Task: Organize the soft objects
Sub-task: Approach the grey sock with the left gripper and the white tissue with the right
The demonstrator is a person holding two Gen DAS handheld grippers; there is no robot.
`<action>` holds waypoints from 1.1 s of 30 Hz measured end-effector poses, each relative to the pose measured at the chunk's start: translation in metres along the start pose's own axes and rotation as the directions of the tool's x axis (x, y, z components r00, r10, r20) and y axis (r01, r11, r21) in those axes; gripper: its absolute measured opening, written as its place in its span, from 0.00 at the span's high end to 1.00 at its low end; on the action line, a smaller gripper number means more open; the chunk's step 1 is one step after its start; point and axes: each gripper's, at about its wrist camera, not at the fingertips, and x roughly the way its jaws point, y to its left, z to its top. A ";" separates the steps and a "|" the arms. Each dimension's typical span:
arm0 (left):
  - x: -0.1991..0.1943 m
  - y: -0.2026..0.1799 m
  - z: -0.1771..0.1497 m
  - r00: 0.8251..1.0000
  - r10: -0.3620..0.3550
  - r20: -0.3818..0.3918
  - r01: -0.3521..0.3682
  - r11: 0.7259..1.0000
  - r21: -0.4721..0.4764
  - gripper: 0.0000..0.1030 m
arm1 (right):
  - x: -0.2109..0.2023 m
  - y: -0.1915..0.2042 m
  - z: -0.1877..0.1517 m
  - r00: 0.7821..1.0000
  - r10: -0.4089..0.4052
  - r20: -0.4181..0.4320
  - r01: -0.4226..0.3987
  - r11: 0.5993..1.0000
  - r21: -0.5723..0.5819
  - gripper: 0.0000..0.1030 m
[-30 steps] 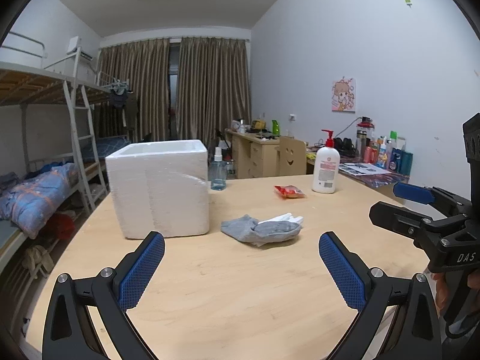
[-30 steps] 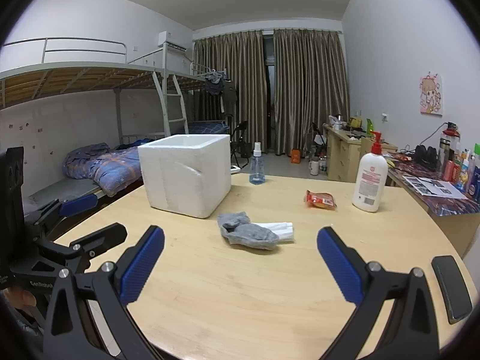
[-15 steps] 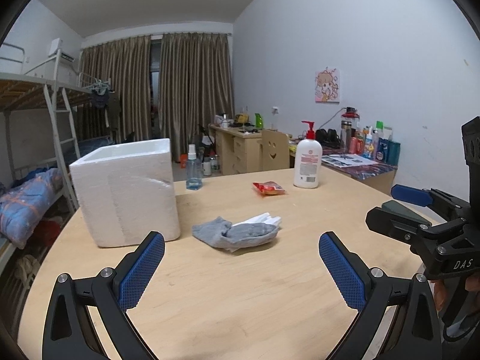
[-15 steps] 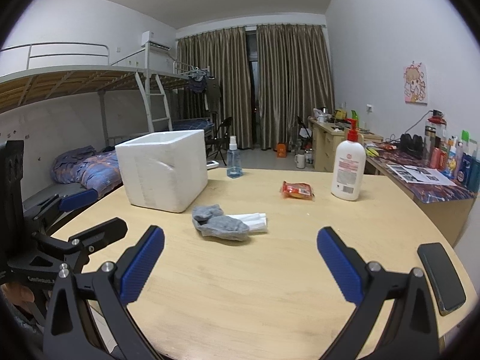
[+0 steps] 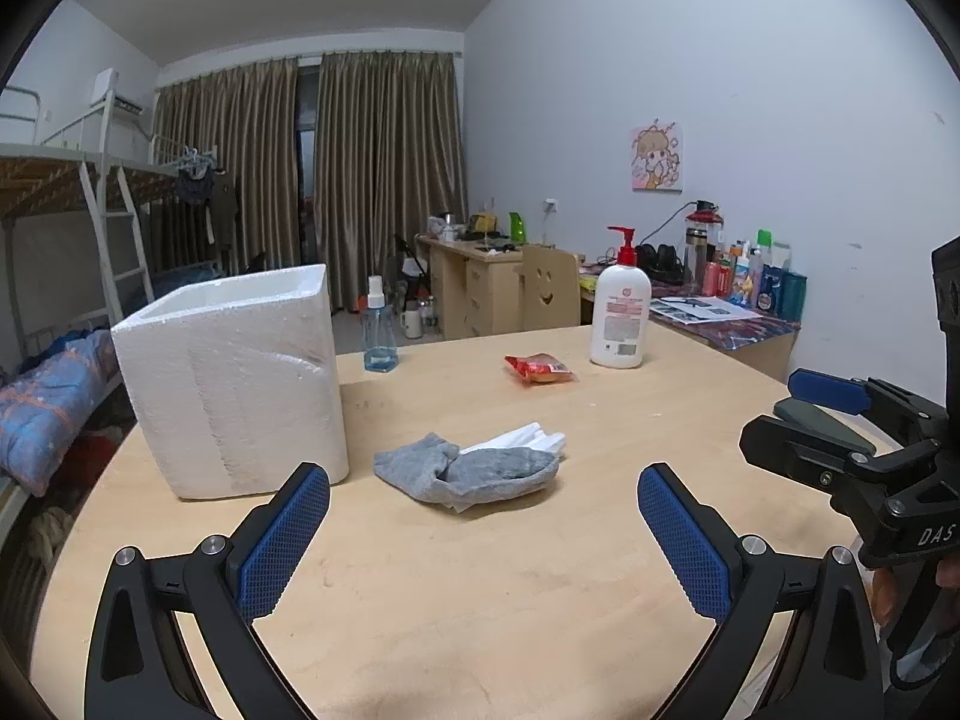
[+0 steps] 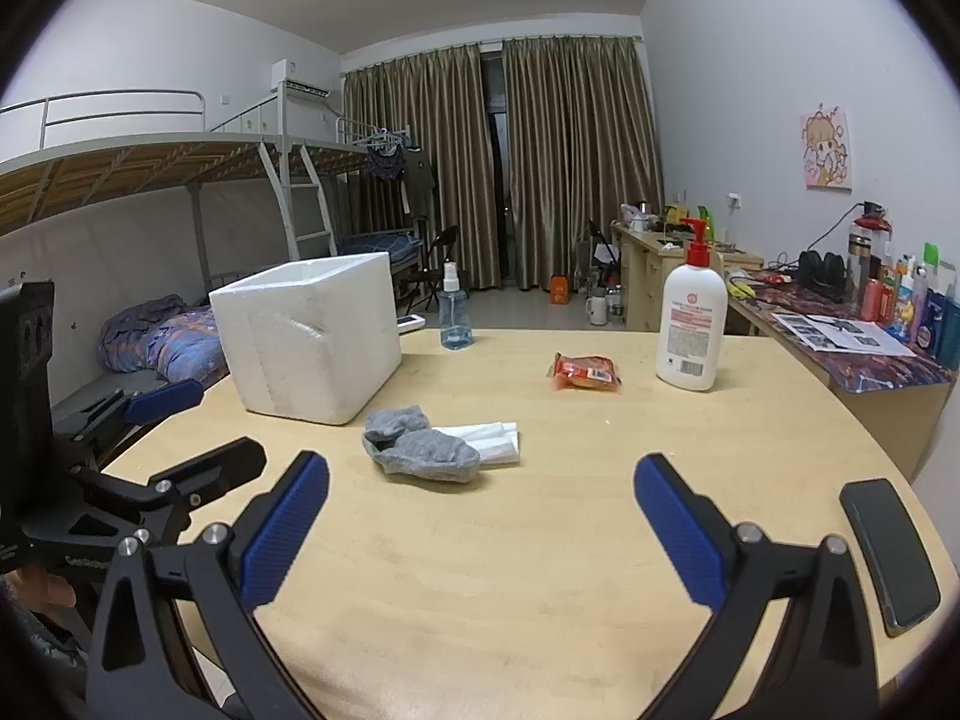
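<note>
A round wooden table fills the space under both grippers. A white foam box stands ahead and to the left of the left gripper, whose jaws are spread wide and hold nothing. The right gripper is likewise spread and empty. Straight ahead of both, apart from the fingertips, a grey sock lies partly over a white sock. Farther ahead to the right stand a lotion bottle and a red packet.

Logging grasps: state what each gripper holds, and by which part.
Nothing. Left gripper and right gripper are both open and empty; the grey sock lies untouched on the table.
</note>
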 end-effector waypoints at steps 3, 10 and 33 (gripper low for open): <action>0.006 0.002 0.002 1.000 -0.004 -0.011 0.004 1.000 -0.008 0.00 | 0.004 -0.001 0.001 1.000 0.000 -0.005 0.000 1.000 0.002 0.00; 0.022 0.006 0.009 0.999 -0.012 -0.030 0.011 1.000 -0.026 0.00 | 0.014 -0.002 0.001 1.000 0.012 -0.016 -0.012 1.000 -0.001 0.00; 0.084 0.011 0.017 0.987 -0.024 -0.158 0.017 0.999 -0.044 0.00 | 0.045 -0.025 0.007 0.997 -0.004 -0.075 0.008 0.999 0.046 0.00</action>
